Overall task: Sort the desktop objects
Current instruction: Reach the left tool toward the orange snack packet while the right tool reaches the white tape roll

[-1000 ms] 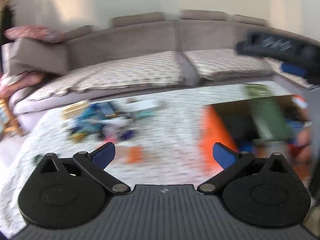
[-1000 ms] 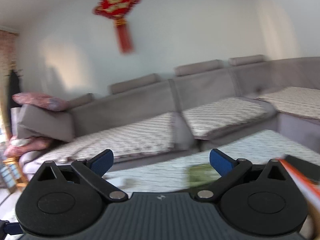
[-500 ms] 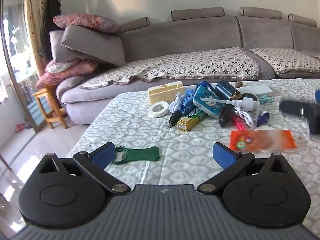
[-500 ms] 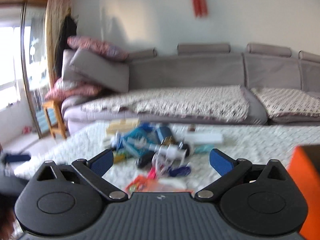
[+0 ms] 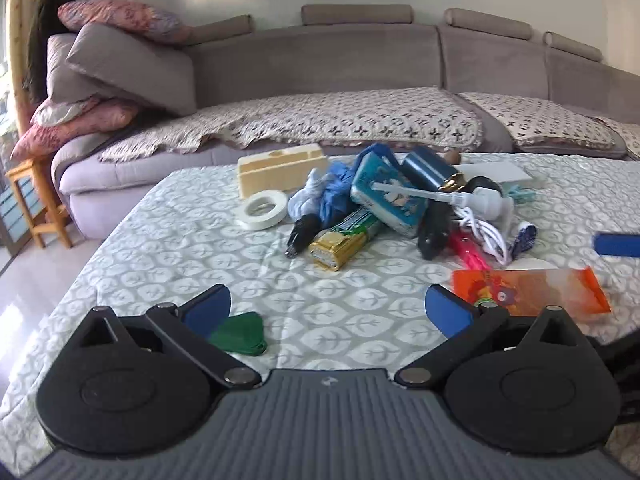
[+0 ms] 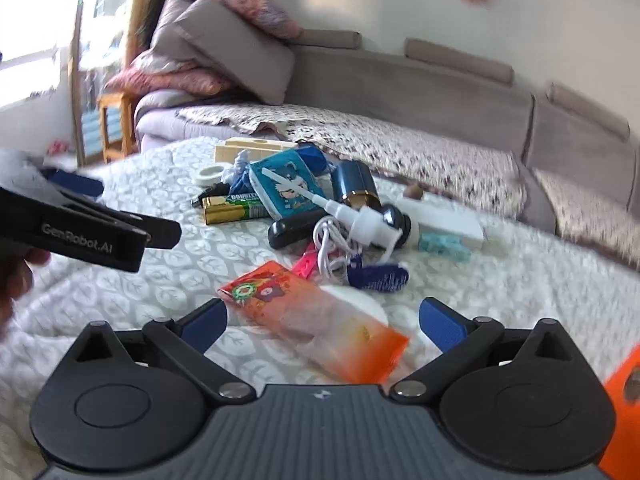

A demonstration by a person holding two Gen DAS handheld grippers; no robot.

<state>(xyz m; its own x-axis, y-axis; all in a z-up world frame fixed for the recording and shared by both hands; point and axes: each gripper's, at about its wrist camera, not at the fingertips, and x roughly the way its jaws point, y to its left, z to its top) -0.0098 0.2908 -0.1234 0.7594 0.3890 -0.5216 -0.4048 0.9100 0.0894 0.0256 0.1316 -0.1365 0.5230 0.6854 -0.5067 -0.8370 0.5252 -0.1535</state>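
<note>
both views have swung down and closer to the pile since half a second ago, and the green opener [image 5: 240,334] that lay clear ahead of the left gripper [image 5: 327,310] now sits half under its left finger.

behind, the grey sofa [image 5: 320,68] runs along the wall with cushions [image 5: 120,64] stacked at its left end. in front of it the counter [image 5: 180,248], under a leaf-print cloth, carries the pile near its far middle. within the pile, a cream box [image 5: 280,170] lies at the back left, with a tape roll [image 5: 264,208] just in front of it. a blue tissue pack [image 6: 286,188] leans at the centre, and a white pump [image 6: 360,216] lies across it. a dark blue bottle [image 6: 356,182] with a gold collar lies just behind the pump. a gold-and-green pack [image 6: 232,209] rests at the pile's front left. white cable [image 6: 332,244] and a pink item [image 6: 304,264] are tangled at the front.

nearest the right gripper [image 6: 322,320], an orange packet [image 6: 316,332] lies flat on the cloth, apart from the pile, and it shows between this gripper's blue fingers [image 6: 442,324].

both sets of jaws stand spread wide and hold nothing. in the right view the left gripper's black body shows at the left edge.
</note>
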